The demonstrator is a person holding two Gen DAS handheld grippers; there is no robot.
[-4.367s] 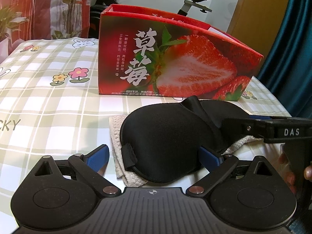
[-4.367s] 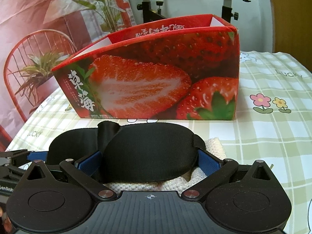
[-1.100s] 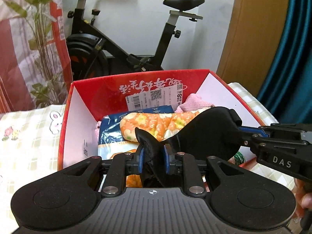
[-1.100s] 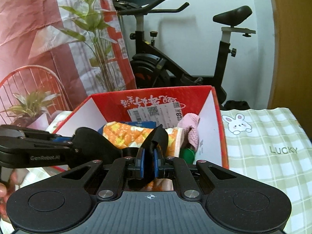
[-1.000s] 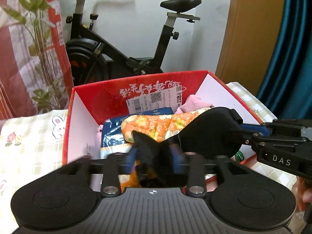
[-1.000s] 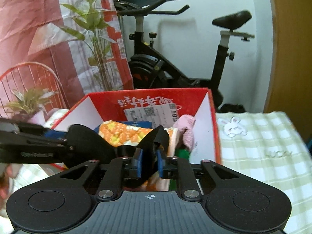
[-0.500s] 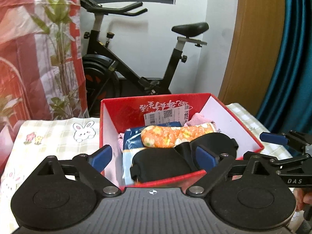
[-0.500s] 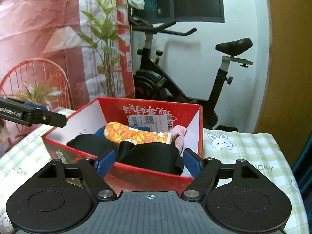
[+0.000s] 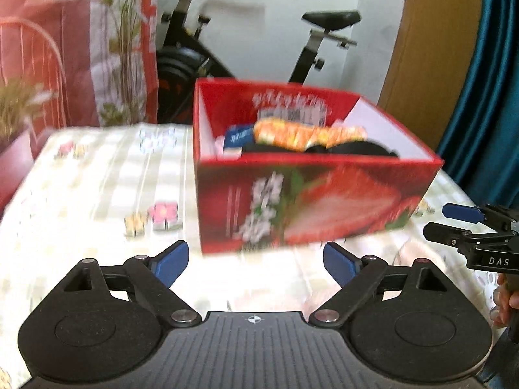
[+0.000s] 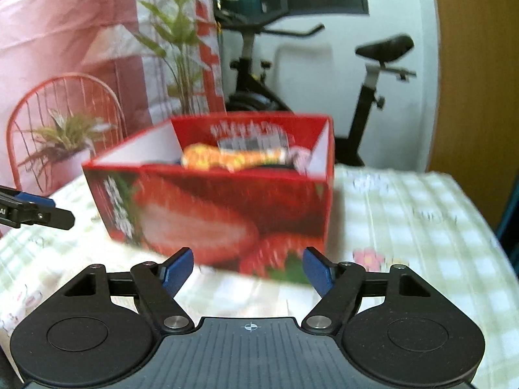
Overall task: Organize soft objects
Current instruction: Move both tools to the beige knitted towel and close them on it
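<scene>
1. The left gripper has its blue fingers spread wide, the jaws easing slightly inward, with nothing between them; only the checked cloth lies under the gap.
2. The right gripper is likewise spread and empty, its jaws narrowing a little.
3. The black eye mask lies inside the strawberry box, ahead of and above both pairs of fingertips, against the orange floral bundle (blurred, so I cannot tell how it is folded).
4. Judging by this, the mask is stowed: the box walls keep the soft things together, and the empty fingers are free for another item.
</scene>
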